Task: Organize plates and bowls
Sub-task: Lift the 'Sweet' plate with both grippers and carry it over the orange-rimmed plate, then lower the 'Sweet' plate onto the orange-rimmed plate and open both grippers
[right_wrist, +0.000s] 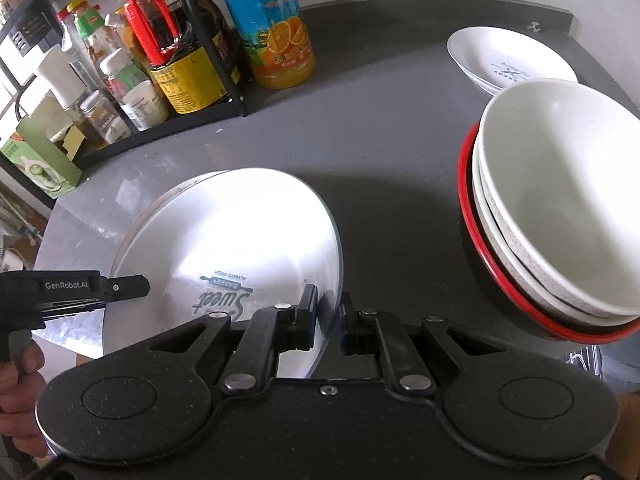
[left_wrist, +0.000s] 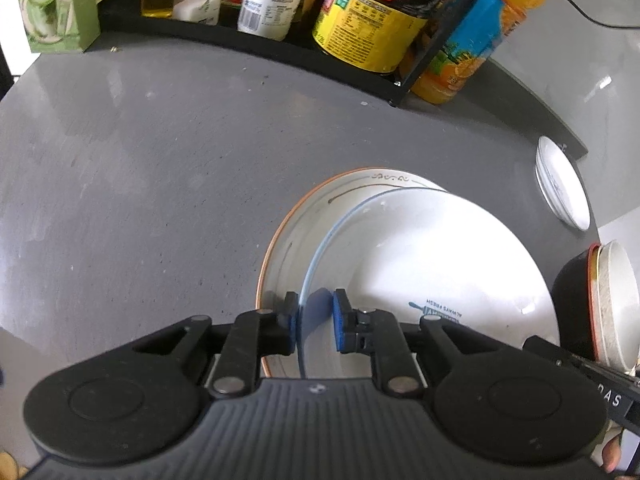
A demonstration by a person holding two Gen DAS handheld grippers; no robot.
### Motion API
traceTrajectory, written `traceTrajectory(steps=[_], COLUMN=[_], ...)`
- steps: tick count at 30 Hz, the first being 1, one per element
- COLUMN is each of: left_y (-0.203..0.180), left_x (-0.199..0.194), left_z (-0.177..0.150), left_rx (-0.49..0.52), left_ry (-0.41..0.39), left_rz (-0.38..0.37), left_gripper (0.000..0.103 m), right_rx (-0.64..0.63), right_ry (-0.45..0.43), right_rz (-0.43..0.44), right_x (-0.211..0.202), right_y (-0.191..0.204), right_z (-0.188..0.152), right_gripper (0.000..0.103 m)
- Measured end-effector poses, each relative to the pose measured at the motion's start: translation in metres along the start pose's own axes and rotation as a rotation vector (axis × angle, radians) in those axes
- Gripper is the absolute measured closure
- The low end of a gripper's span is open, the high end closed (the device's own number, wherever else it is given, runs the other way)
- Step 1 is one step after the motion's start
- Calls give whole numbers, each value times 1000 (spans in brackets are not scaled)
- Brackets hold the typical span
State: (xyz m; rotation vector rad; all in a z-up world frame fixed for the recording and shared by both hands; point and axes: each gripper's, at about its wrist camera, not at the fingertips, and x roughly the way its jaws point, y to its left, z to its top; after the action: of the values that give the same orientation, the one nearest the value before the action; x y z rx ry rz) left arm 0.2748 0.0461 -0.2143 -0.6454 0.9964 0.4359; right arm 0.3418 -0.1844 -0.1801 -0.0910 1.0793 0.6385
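Together, the left gripper [left_wrist: 314,322] and right gripper [right_wrist: 326,326] each pinch opposite rims of a white printed plate [right_wrist: 240,232], lower centre of frame, above an orange-rimmed plate [left_wrist: 288,232]; stacked bowls [right_wrist: 560,208] sit at right.

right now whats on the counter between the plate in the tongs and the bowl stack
Nothing: in the right wrist view the grey counter is bare between the held plate and the bowl stack.
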Motion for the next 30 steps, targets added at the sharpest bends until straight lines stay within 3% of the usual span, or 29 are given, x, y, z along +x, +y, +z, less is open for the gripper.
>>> traceTrajectory(steps=[5,8,15,24,26,30], left_y=[-3,-6,2,16,17,14], left_x=[0,-12,-31,-45,-49,-59], left_z=[7,13,23,17,16,12], left_rx=[22,43,43,29,30,46], left_ry=[33,-16,-47,-79,-82,-96], left_rz=[17,53,78,86,75,72], left_gripper=[87,86,75,48,37,26], right_rx=[6,6,24,5,-8,-9], right_ry=[-15,-27,-20,-1,-1,-14], right_rz=[-21,-34,-39,-51,-56,-62], right_x=[3,4,12,23,24,17], right_y=[3,6,9,17,20,23], right_z=[3,5,9,7,7,8], right_gripper=[93,92,90,87,85,79])
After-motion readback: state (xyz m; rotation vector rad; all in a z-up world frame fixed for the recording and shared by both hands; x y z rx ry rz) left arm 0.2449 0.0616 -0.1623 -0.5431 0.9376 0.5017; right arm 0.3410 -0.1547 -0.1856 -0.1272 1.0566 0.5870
